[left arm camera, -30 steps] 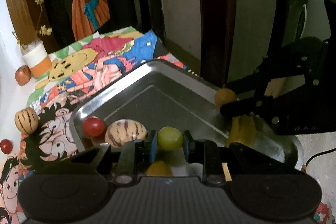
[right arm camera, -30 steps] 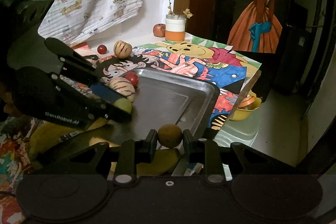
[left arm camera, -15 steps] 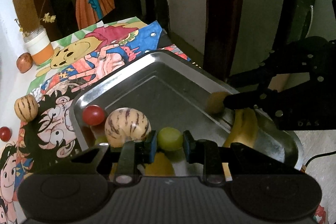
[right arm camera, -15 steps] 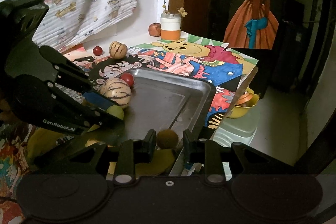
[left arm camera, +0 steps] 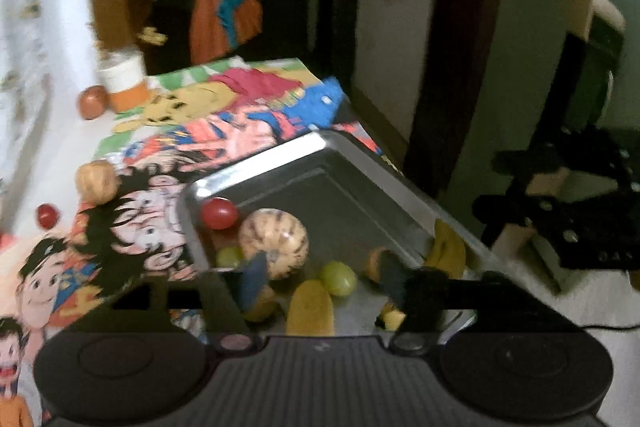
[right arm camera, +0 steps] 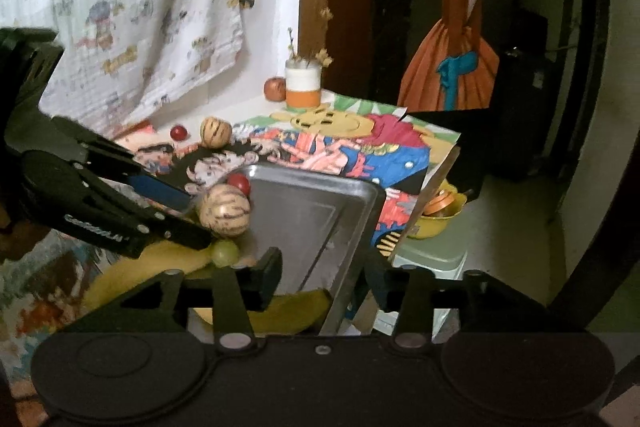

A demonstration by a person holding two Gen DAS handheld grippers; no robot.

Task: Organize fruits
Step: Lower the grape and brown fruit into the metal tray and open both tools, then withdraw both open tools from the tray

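A shallow rectangular steel baking tray [left arm camera: 348, 163] sits on a bright cartoon-printed cloth [left arm camera: 224, 131] at the table's corner. Fruit is gathered at its near end: a round green grape [left arm camera: 338, 278], a striped cream melon-like ball [left arm camera: 276, 243], a red cherry tomato [left arm camera: 219, 213], yellow bananas [left arm camera: 311, 307] and a small brown fruit [left arm camera: 376, 261], blurred here.

The left gripper [left arm camera: 320, 277] hovers just above this cluster. Its jaws are opening and nothing is pressed between them; the green grape lies loose on the tray directly below and ahead. The right gripper [right arm camera: 326, 277] stands at the tray's right rim, jaws also opening and empty, with a banana beneath.

Fruit not yet gathered lies well apart on the far left of the cloth: a second striped cream ball [right arm camera: 216, 132], a small red fruit [right arm camera: 179, 132], and a reddish apple [right arm camera: 275, 89] beside a white-and-orange jar [right arm camera: 303, 87]. These lie forward and left of both grippers, probably nearer the left. The tray's far half is bare, and the table edge drops away just right of the tray.
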